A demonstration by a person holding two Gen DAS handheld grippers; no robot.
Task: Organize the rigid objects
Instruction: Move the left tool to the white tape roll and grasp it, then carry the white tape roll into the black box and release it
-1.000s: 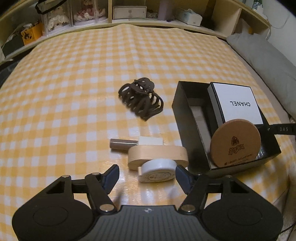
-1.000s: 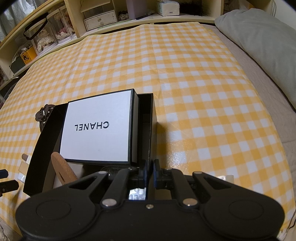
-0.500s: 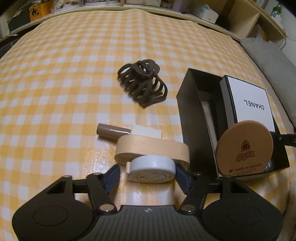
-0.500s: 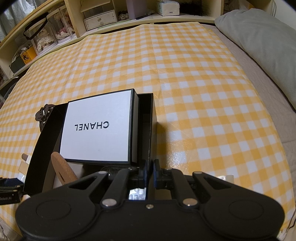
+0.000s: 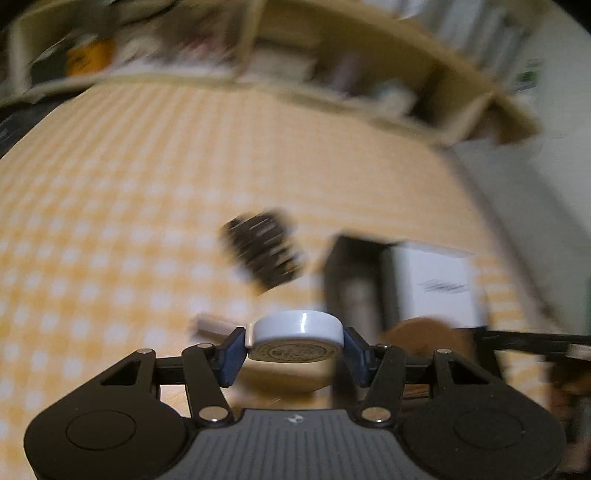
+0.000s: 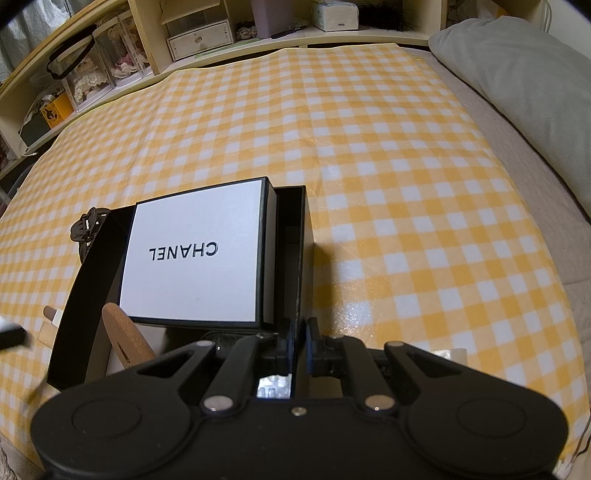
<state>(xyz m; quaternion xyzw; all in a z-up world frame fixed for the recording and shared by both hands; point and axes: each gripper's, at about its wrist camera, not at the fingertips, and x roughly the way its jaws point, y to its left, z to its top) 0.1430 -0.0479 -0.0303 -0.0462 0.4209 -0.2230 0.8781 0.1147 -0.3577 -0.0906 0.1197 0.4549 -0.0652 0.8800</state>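
My left gripper [image 5: 295, 347] is shut on a round grey-white tape measure [image 5: 297, 330] and holds it lifted above the yellow checked cloth; this view is motion-blurred. Beyond it lie a dark brown hair claw [image 5: 264, 254], a beige wooden piece [image 5: 291, 380] and a small tube [image 5: 214, 325]. The open black box [image 6: 299, 243] holds a white Chanel box [image 6: 192, 254] and a cork disc [image 6: 127, 341]. My right gripper [image 6: 300, 341] is shut on the black box's right wall at its near end.
Shelves with storage boxes [image 6: 199, 35] run along the far edge. A grey pillow [image 6: 524, 81] lies at the right. The hair claw also shows left of the box in the right wrist view [image 6: 86, 229].
My left gripper has closed on the tape measure and lifted it off the cloth, tilting upward fast. The right gripper and the box have not moved.
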